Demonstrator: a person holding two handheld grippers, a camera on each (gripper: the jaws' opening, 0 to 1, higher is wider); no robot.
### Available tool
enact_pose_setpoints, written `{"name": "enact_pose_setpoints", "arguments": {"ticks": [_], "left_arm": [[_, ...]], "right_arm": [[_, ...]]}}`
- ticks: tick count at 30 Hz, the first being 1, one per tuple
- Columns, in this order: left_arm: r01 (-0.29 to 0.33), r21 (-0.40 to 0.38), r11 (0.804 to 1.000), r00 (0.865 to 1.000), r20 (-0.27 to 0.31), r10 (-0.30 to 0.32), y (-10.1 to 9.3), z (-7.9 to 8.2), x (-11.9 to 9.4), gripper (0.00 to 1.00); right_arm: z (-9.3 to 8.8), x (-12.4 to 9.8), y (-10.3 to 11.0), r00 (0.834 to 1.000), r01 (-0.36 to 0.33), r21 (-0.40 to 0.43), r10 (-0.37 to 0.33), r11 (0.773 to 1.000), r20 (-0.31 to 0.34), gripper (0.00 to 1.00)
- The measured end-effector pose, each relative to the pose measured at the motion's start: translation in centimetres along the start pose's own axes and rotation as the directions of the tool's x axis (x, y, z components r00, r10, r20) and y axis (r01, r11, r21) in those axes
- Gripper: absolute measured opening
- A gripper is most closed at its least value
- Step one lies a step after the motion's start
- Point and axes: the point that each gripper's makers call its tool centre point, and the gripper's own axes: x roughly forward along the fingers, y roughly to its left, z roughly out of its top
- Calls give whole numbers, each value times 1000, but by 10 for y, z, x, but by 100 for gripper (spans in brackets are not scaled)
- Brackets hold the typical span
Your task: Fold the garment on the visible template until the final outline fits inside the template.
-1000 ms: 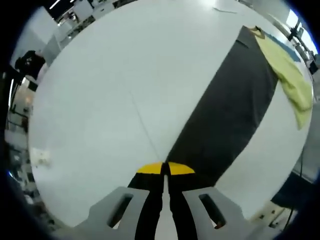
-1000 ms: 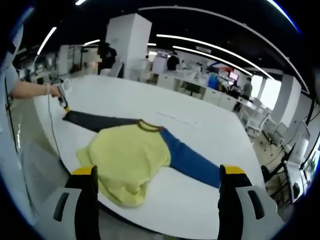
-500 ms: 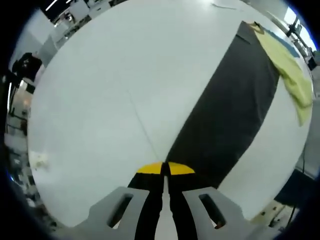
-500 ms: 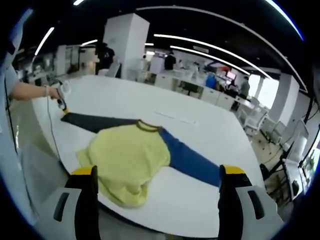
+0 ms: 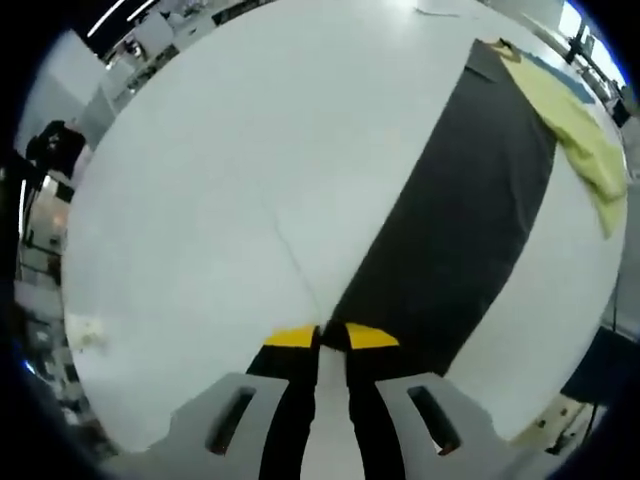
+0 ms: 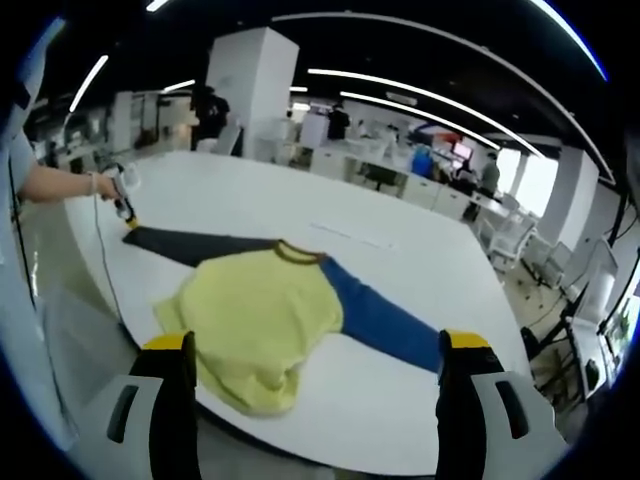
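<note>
I'm looking along my left gripper (image 5: 331, 337), whose yellow-tipped jaws are standing slightly parted at the end of the dark sleeve (image 5: 455, 235); a sliver of white is showing between the tips, and I can't tell whether any cloth is caught there. The sleeve is lying flat on the white table (image 5: 230, 180), stretching away from the tips towards the yellow shirt (image 5: 585, 150) at the far edge of this view. A thin seam in the table is running up from just beside the tips.

In the right gripper view my right gripper (image 6: 315, 345) is hovering with its jaws spread wide and nothing between them, short of the near table edge. The shirt (image 6: 258, 325) is lying rumpled near that edge, body bunched in the middle, dark sleeve (image 6: 195, 243) reaching out to one side and a blue sleeve (image 6: 385, 322) to the other. At the dark sleeve's end I'm seeing my left gripper (image 6: 127, 213) touching down, held in my hand (image 6: 100, 184). I can't make out a template outline on the table
</note>
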Motion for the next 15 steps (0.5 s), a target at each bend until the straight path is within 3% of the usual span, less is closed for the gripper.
{"name": "enact_pose_setpoints", "arguments": {"ticks": [3,9,11,12,15], "left_arm": [[-26,0,1000,1000,13,26,4,-1,-5,24],[-38,-28,999,998,57,40,2,-3,-17,29],[-14,-41,999,995,98,18,-7,2,-27,34],[6,-58,998,989,148,3,-11,9,-32,34],[36,-64,997,973,228,-20,-20,20,-50,37]], "right_arm": [[0,1,0,1000,-5,2,5,1000,3,100],[2,4,2,1000,-17,0,17,1000,15,100],[2,5,3,1000,-25,-3,25,1000,16,100],[3,6,3,999,-28,-5,28,1000,18,100],[4,8,3,999,-37,-9,37,999,22,100]]}}
